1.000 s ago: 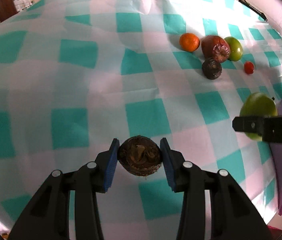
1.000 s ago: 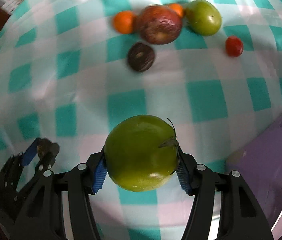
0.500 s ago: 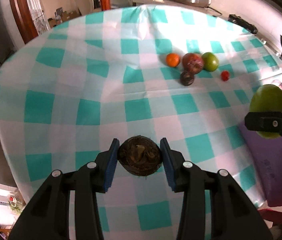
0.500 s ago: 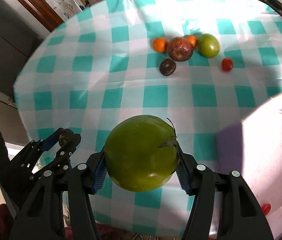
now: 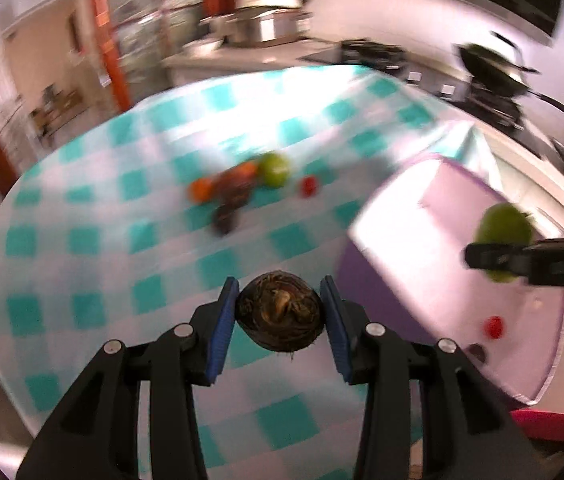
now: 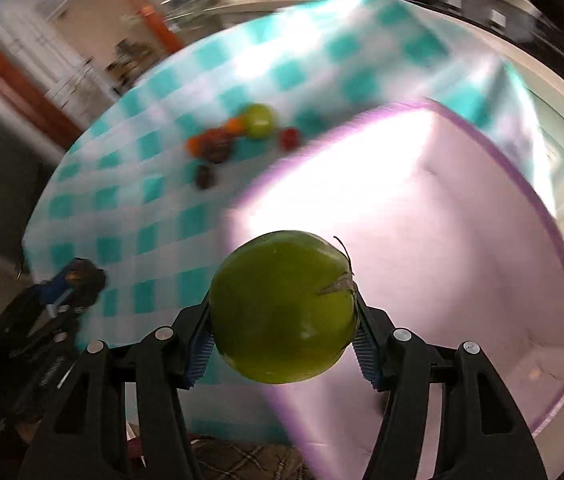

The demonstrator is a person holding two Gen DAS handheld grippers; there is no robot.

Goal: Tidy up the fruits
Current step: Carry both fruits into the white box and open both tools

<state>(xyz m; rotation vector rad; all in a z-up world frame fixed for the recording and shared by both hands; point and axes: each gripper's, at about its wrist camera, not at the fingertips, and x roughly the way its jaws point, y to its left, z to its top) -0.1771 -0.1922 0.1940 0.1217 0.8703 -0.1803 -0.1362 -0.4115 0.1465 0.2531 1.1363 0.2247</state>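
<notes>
My left gripper (image 5: 279,316) is shut on a dark brown wrinkled fruit (image 5: 279,316), held high above the checked tablecloth (image 5: 121,240). My right gripper (image 6: 284,320) is shut on a large green apple (image 6: 284,308), held over the near corner of the purple bin (image 6: 422,220). The apple also shows in the left wrist view (image 5: 504,228), above the bin (image 5: 422,240). A cluster of loose fruit (image 5: 241,184) lies on the cloth: oranges, a dark red fruit, a green one and a small red tomato (image 5: 309,186). The left gripper shows blurred in the right wrist view (image 6: 73,280).
A small red fruit (image 5: 494,326) and a dark one (image 5: 478,352) lie inside the bin. A kitchen counter with pots (image 5: 265,20) and a pan (image 5: 494,68) stands behind the table. A wooden door frame (image 5: 101,40) is at the back left.
Both grippers have risen and swung right toward the purple bin with their fruit. The right gripper's apple is now over the bin. The views are motion-blurred.
</notes>
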